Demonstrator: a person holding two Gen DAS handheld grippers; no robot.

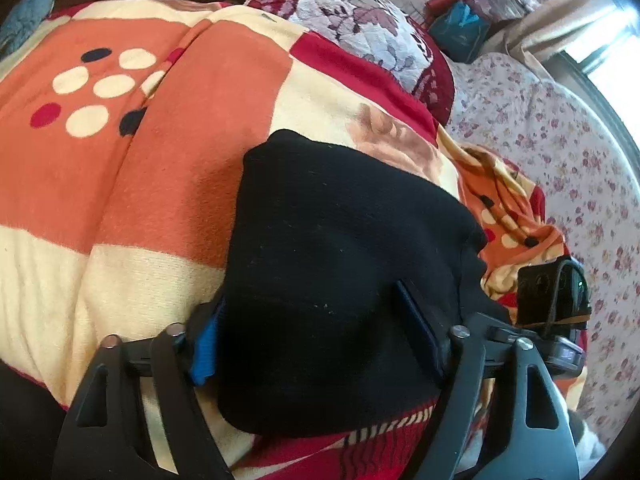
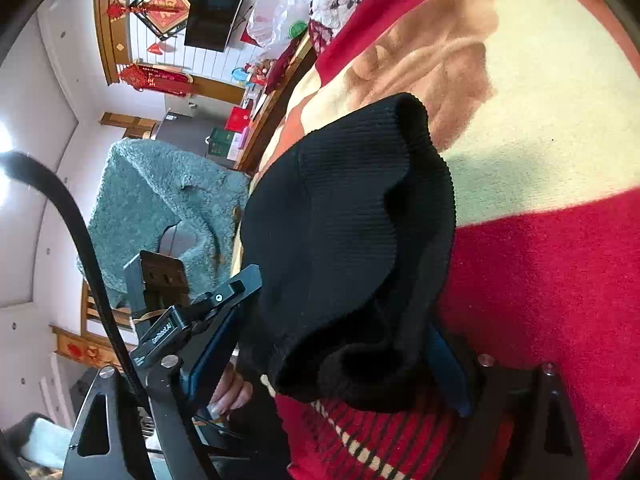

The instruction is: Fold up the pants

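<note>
The black ribbed pants [image 1: 340, 220] lie as a thick folded bundle on the orange, cream and red blanket [image 1: 140, 184]. In the left wrist view my left gripper [image 1: 308, 308] has the near end of the bundle filling its jaws, and both blue pads touch the fabric. The right gripper's body [image 1: 554, 296] shows just right of the bundle. In the right wrist view the pants [image 2: 352, 208] bulge up between the fingers of my right gripper [image 2: 336, 320], their ribbed band on top. The left gripper's body [image 2: 160, 300] and a hand [image 2: 230, 396] sit close at the left.
A quilted floral pillow [image 1: 360, 20] lies at the head of the bed, and a floral sheet [image 1: 540, 140] covers the right side. A teal fleece [image 2: 160, 192] hangs over a chair beside the bed. Behind it are a cluttered shelf [image 2: 256, 92] and red wall ornaments [image 2: 160, 4].
</note>
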